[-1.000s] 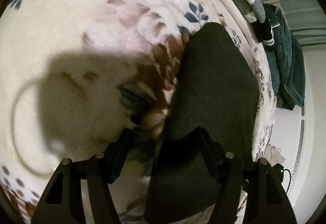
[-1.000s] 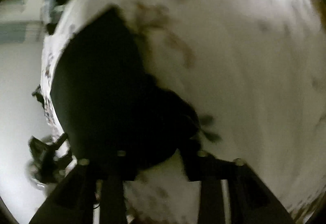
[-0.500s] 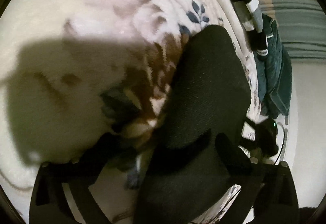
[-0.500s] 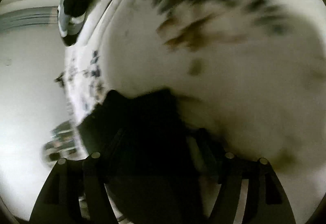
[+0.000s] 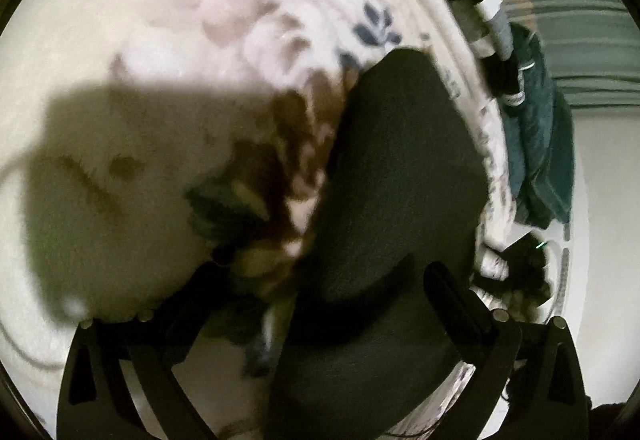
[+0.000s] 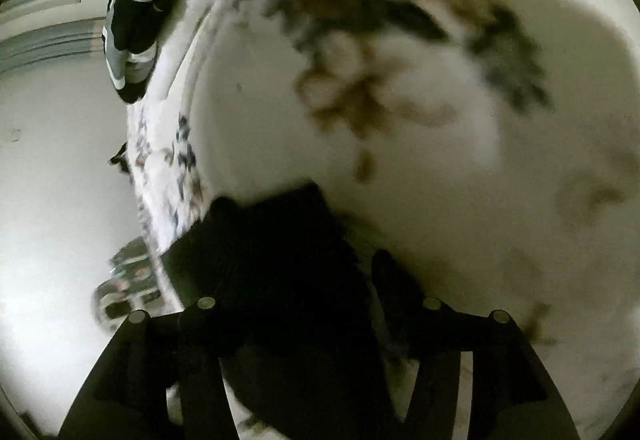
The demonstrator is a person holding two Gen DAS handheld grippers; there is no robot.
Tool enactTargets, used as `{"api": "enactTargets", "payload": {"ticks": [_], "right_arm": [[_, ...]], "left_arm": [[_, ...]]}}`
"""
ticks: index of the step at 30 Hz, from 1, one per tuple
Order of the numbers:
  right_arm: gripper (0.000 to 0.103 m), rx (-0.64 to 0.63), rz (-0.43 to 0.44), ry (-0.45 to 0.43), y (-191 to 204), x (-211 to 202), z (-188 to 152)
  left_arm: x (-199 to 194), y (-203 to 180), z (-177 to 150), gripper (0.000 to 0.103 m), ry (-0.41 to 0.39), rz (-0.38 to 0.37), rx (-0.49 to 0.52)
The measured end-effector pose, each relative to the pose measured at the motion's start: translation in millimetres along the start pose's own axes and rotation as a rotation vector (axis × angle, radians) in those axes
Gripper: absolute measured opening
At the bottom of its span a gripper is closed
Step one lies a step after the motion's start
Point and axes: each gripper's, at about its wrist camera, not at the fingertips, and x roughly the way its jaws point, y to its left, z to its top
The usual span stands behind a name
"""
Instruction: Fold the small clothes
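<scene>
Where the black garment (image 5: 400, 175) lies, a long dark piece is seen stretched on the floral blanket (image 5: 168, 51) close to that blanket's edge, its near end running under both tools; in the right wrist view the garment (image 6: 280, 264) shows a squared corner pointing away from the camera, so a fold is judged to be partly made. The left gripper (image 5: 316, 300) is spread as wide as it goes, with the cloth lying between its jaws but not pinched; nothing is held by it. The right gripper (image 6: 304, 280) is closing, with the garment between its jaws; whether the pads already press on the cloth cannot be told, since everything there is black on black. Beyond the garment, at the blanket's edge, a pile of socks (image 5: 492, 19) and a teal cloth (image 5: 536, 143) are draped. The main risk is judged to be a shallow bite; if only the top layer is caught, the fold would slide apart when lifted. Fleece from the blanket might also be pinched with the cloth and dragged along; being so near the edge, the garment could be pulled off it.
</scene>
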Motion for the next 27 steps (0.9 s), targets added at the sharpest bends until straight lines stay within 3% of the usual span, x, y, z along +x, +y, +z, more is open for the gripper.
{"api": "enactTargets", "payload": {"ticks": [4,9,12,14,16,17,18,19,21,27], "right_arm": [[0.058,0.016,0.124,0.179,-27.7,18.9,-17.6],[0.062,-0.066,0.211,0.333,-3.0,69.3,-39.3],[0.077,-0.12,0.234,0.366,17.0,92.9,-45.6],[0.077,-0.133,0.248,0.36,30.9,99.5,-48.0],[0.077,-0.14,0.286,0.34,40.3,102.6,-53.2],[0.07,-0.138,0.282,0.323,45.3,105.9,-57.0],[0.049,-0.138,0.266,0.31,47.8,107.2,-59.5],[0.039,-0.137,0.242,0.294,47.9,107.4,-62.2],[0.035,-0.108,0.231,0.248,46.8,102.1,-67.9],[0.029,-0.102,0.221,0.14,72.1,68.6,-90.0]], "left_arm": [[6.0,-9.2,3.6,0.103,-0.042,-0.034,0.032],[17.7,-31.2,9.6,0.103,-0.061,-0.106,0.094],[34.9,-51.3,14.1,0.103,-0.025,-0.113,0.148],[39.0,-59.8,15.8,0.102,-0.023,-0.102,0.176],[37.0,-68.0,18.1,0.083,-0.035,-0.095,0.194],[34.9,-68.9,18.2,0.059,-0.035,-0.08,0.197],[30.2,-69.7,20.5,0.031,-0.042,-0.047,0.195],[25.5,-67.8,22.0,0.027,-0.047,-0.043,0.184],[16.5,-67.0,24.7,0.022,-0.046,-0.058,0.164],[-2.8,-106.7,40.1,0.021,-0.022,-0.043,0.272]]}}
